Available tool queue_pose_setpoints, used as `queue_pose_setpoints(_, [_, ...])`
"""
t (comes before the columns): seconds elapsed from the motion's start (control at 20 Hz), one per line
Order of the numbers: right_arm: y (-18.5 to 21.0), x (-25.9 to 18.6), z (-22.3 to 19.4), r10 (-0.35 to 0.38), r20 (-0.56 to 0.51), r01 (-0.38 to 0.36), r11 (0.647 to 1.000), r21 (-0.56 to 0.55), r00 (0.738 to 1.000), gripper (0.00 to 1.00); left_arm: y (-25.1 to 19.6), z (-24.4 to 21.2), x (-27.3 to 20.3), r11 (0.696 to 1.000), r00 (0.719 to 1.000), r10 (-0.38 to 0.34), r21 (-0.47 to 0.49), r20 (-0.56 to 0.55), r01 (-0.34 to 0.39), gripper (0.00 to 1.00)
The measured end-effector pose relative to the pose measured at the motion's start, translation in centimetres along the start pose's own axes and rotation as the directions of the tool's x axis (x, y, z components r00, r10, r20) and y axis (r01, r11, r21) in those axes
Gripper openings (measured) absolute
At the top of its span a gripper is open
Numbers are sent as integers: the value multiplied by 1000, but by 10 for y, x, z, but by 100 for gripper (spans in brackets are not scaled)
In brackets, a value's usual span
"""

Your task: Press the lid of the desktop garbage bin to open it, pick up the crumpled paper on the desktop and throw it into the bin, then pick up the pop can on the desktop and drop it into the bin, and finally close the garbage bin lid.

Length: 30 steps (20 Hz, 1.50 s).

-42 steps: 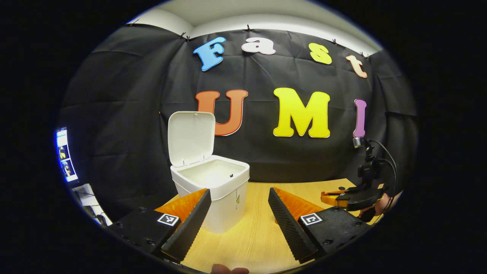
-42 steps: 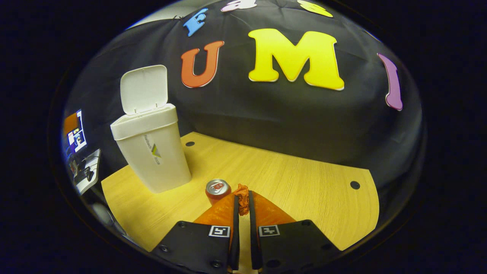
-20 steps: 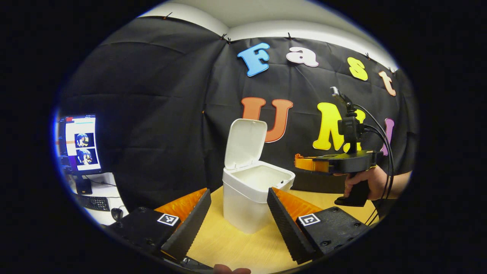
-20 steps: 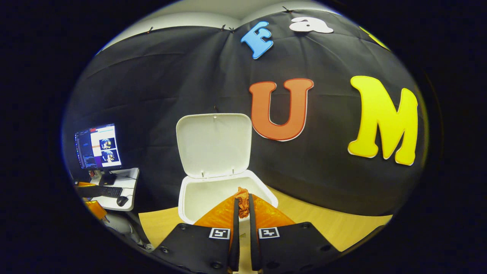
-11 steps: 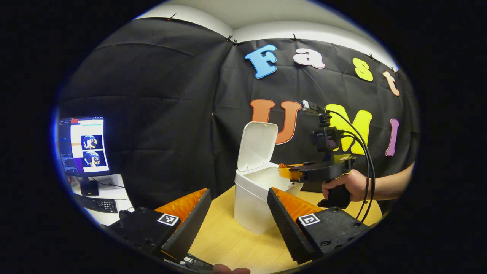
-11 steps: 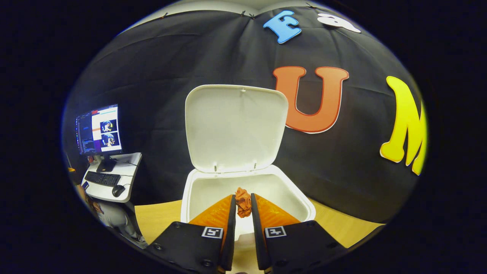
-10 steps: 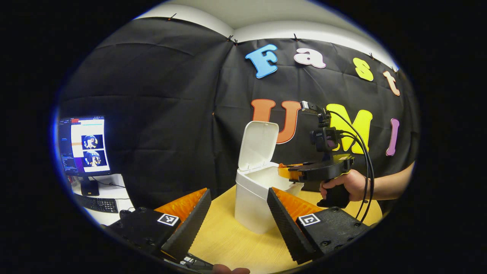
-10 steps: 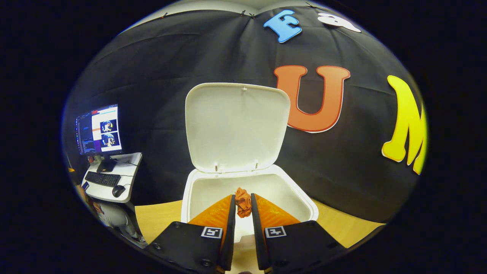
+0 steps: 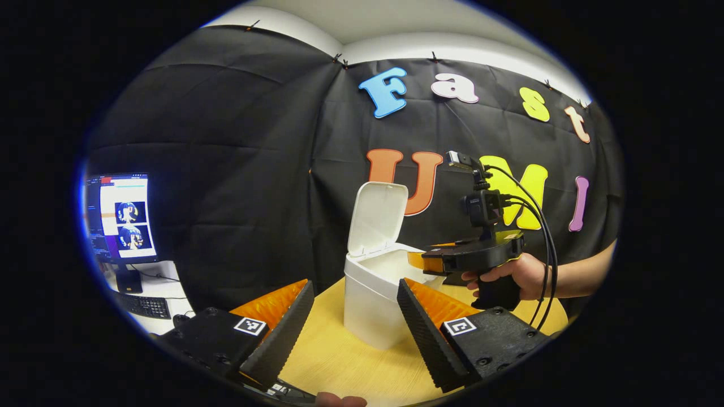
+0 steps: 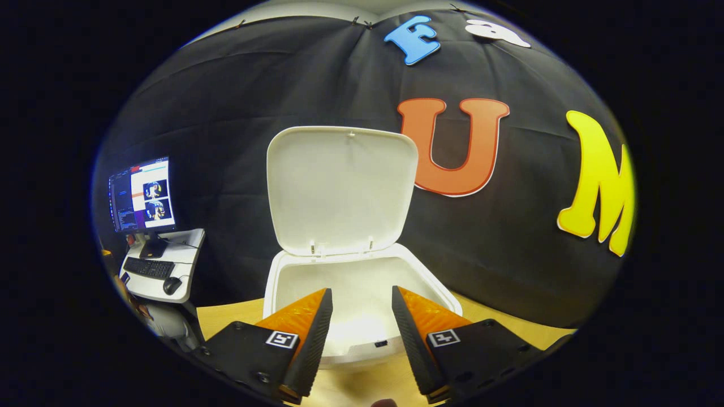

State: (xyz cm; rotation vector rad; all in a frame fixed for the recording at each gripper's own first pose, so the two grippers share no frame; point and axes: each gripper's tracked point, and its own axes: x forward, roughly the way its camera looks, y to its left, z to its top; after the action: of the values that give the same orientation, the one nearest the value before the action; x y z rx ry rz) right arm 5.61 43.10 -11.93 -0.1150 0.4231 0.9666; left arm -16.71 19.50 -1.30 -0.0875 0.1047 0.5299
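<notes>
Wooden desk with one white bin on it

From my left gripper view, the light wood desk (image 9: 334,362) carries the white garbage bin (image 9: 370,308), standing upright near the far edge by the black wall, lid (image 9: 378,217) raised. My right gripper view shows the desk's grain either side of the bin.

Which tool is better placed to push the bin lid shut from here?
Right, most likely. The right tool hangs open over the bin, facing the upright lid. The left tool, also open, sits lower and back from the bin.
</notes>
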Motion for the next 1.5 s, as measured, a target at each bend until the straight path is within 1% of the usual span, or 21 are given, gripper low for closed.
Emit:
queue_pose_setpoints(0.1, [-5, -18, 9, -14, 33, 13, 1000, 26, 999, 76, -11, 4, 3, 999, 999, -32, 6, 19, 32, 98])
queue_pose_setpoints(0.2, [-14, -40, 18, -38, 73, 34, 998, 48, 997, 81, -21, 4, 7, 998, 998, -64, 14, 28, 64, 98])
queue_pose_setpoints(0.4, [-40, -93, 29, -121, 139, 107, 989, 102, 983, 82, -46, 5, 11, 991, 991, -133, 33, 35, 132, 98])
queue_pose_setpoints(0.45, [-47, -107, 31, -141, 157, 126, 987, 102, 977, 82, -53, 4, 11, 988, 988, -154, 38, 32, 153, 98])
queue_pose_setpoints(0.55, [-61, -134, 34, -186, 193, 172, 981, 88, 963, 86, -70, 2, 13, 980, 980, -197, 46, 29, 195, 98])
queue_pose_setpoints(0.7, [-79, -177, 36, -255, 248, 246, 967, 68, 935, 88, -98, -5, 16, 965, 967, -255, 62, 17, 253, 98])
queue_pose_setpoints(0.85, [-95, -216, 29, -308, 282, 304, 951, 59, 909, 91, -128, -13, 19, 943, 946, -323, 81, 6, 322, 98])
queue_pose_setpoints(0.9, [-105, -228, 23, -336, 283, 331, 941, 65, 899, 91, -139, -15, 20, 935, 938, -346, 86, 3, 345, 98])
queue_pose_setpoints(1.0, [-122, -251, 15, -396, 289, 378, 918, 117, 872, 91, -161, -23, 23, 917, 922, -388, 96, -5, 386, 98])
queue_pose_setpoints(1.1, [-143, -279, 11, -462, 308, 432, 887, 165, 832, 93, -179, -31, 23, 897, 902, -431, 96, -17, 431, 98])
queue_pose_setpoints(1.2, [-161, -305, 3, -513, 313, 482, 858, 178, 799, 94, -195, -41, 23, 883, 888, -460, 90, -27, 460, 98])
queue_pose_setpoints(1.4, [-190, -345, -27, -588, 265, 545, 808, 222, 764, 94, -224, -65, 31, 860, 863, -502, 68, -58, 505, 98])
queue_pose_setpoints(1.5, [-203, -363, -48, -623, 224, 578, 781, 235, 750, 92, -235, -79, 34, 858, 862, -505, 88, -40, 507, 98])
